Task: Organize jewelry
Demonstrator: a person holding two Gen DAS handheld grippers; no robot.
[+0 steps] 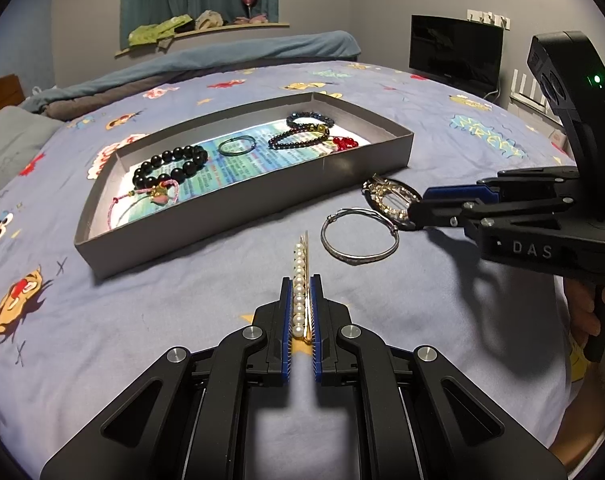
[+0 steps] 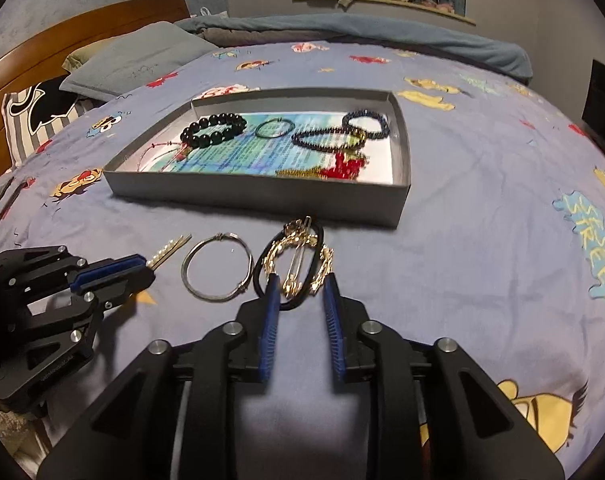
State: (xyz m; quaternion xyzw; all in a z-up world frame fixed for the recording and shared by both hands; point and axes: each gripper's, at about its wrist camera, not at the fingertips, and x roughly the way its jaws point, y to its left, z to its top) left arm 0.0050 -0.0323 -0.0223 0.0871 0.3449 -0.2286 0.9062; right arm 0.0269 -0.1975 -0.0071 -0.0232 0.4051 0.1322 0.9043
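Left gripper (image 1: 301, 312) closing snugly on pearl hairpin (image 1: 300, 276); right gripper (image 2: 300, 304) straddling gold brooch (image 2: 300, 266), jaws partly apart, gripping nothing. Lifting level toward gray tray (image 1: 206, 216) advisable.

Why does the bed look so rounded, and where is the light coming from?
Both wrist views are fisheye, so the flat bed bulges and the corners go black. In the left wrist view, the right gripper casts a shadow on the sheet beneath it, so the light is overhead. In the right wrist view, the tray looks soft.

Black linkage, blue-padded fingers (image 1: 317, 320)
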